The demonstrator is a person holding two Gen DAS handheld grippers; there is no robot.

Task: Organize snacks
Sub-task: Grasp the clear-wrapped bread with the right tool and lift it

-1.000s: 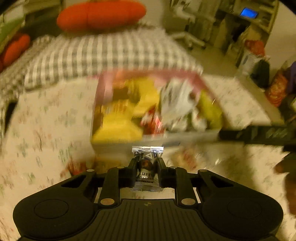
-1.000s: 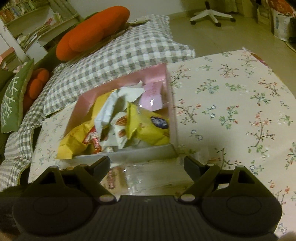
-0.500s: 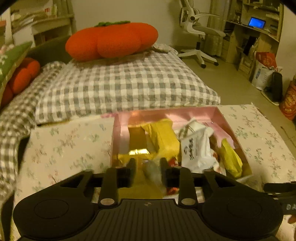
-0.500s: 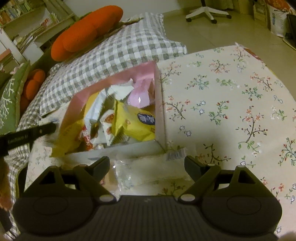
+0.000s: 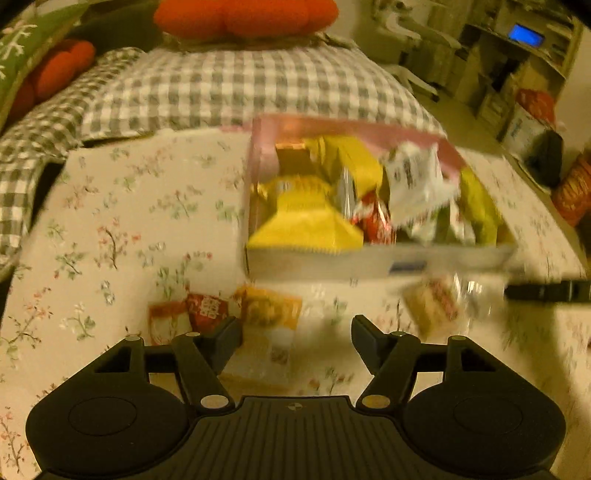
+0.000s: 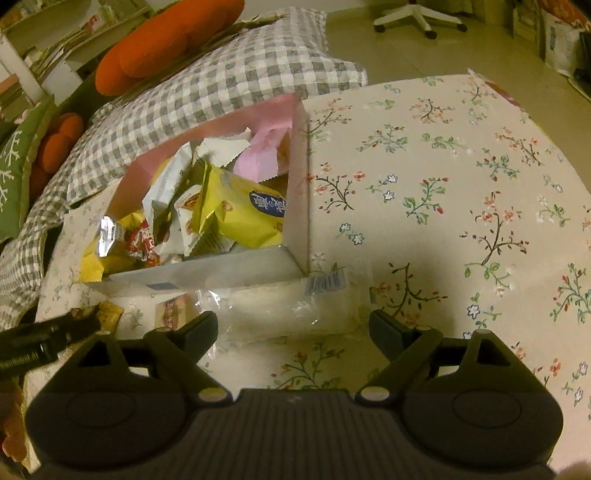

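A pink box [image 5: 376, 264] [image 6: 299, 177] full of snack packets stands on the flowered tablecloth. The silver packet [image 5: 345, 194] [image 6: 107, 230] lies inside it among yellow and white packets. My left gripper [image 5: 295, 338] is open and empty, low over an orange packet [image 5: 271, 308] and a red-and-white packet [image 5: 192, 314] in front of the box. My right gripper [image 6: 291, 328] is open and empty, with a clear-wrapped white snack [image 6: 295, 306] lying between its fingers on the cloth. Another clear-wrapped snack [image 5: 439, 299] lies by the box's front right.
The left gripper's finger [image 6: 40, 338] shows at the left of the right wrist view; the right gripper's finger [image 5: 546, 291] shows at the right of the left wrist view. A checked cushion [image 5: 229, 85] and orange pillows [image 5: 243, 16] lie behind the table.
My left gripper let the silver packet go into the box, opened, and dropped back toward the packets in front. The right gripper stayed open and came closer to the clear-wrapped snack.
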